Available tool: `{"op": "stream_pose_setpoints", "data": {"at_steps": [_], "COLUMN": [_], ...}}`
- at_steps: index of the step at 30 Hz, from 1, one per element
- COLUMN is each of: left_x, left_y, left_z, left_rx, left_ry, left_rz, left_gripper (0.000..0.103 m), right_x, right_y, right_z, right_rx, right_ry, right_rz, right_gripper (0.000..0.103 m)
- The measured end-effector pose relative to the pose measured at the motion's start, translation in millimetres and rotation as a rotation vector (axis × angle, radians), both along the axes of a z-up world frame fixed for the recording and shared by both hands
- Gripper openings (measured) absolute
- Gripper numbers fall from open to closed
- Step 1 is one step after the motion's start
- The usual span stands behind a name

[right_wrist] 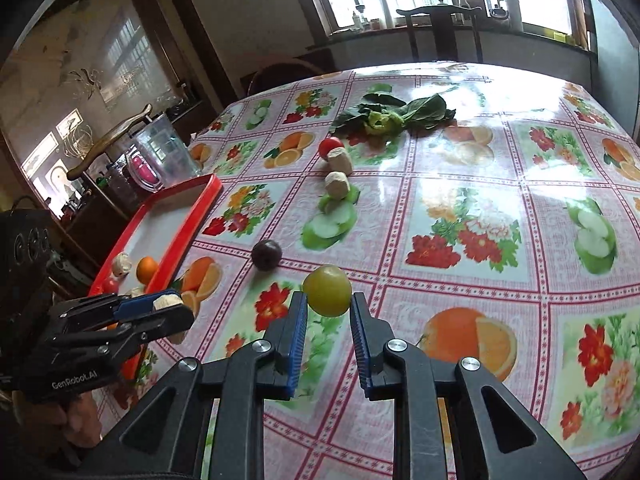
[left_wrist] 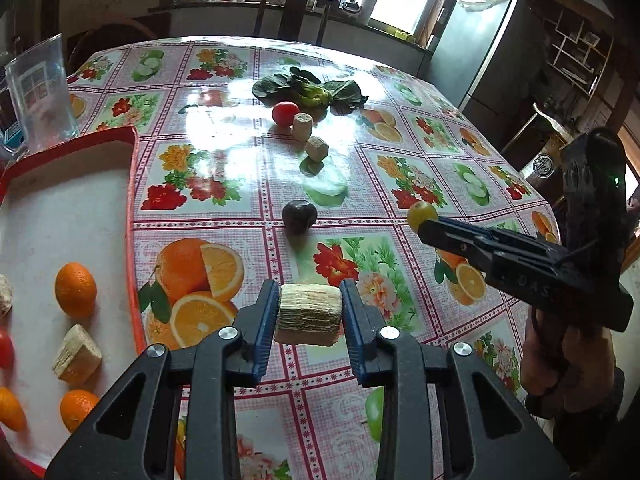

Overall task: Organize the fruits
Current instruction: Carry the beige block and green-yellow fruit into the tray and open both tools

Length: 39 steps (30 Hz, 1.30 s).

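My left gripper (left_wrist: pixel 309 314) is shut on a pale, layered chunk of food (left_wrist: pixel 309 314) and holds it above the tablecloth, just right of the red tray (left_wrist: pixel 134 184). My right gripper (right_wrist: pixel 329 300) is shut on a small yellow-green fruit (right_wrist: pixel 327 290), also lifted off the table. A dark plum (left_wrist: pixel 299 217) lies on the cloth between the two grippers. Farther back sit a red tomato (left_wrist: pixel 285 113) and two pale chunks (left_wrist: pixel 302 126). The tray holds oranges (left_wrist: pixel 75 289), another pale chunk (left_wrist: pixel 76 354) and a red fruit at its edge.
Leafy greens (left_wrist: pixel 310 90) lie near the table's far side. A clear plastic jug (left_wrist: pixel 40 96) stands behind the tray at the left edge. A chair (left_wrist: pixel 294 12) stands beyond the table, and a fridge (left_wrist: pixel 476 48) at the back right. A person's hand (left_wrist: pixel 560 360) holds the right gripper.
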<state>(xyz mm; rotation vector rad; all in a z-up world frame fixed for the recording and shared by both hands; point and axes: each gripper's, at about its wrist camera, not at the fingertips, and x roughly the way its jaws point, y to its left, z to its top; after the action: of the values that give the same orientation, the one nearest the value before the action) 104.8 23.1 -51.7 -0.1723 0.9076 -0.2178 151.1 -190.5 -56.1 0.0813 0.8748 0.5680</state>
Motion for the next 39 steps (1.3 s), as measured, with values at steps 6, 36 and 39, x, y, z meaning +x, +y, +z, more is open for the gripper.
{"op": "stream_pose_setpoints", "data": {"at_steps": [6,36,39], "left_x": [-22.1,-107.5,-110.3], "left_y": [18.9,118.0,124.7], "left_z": [12.8,18.9,17.9], "left_rx": [0.009,0.048,0.041], "left_ry": [-0.029,-0.087,-0.088], "left_rz": [0.053,0.286,0.295], "left_gripper": [0.029,0.029,0.029], "right_x": [-30.4,-118.7,-118.7], "right_y": [18.8,136.6,139.1], "right_z": [7.4,18.7,18.8], "right_rx": [0.026,0.036,0.03], "right_ry": [-0.003,-0.018,-0.016], "right_rz": [0.04,0.263,0.268], "right_gripper": [0.022,0.022,0.022]}}
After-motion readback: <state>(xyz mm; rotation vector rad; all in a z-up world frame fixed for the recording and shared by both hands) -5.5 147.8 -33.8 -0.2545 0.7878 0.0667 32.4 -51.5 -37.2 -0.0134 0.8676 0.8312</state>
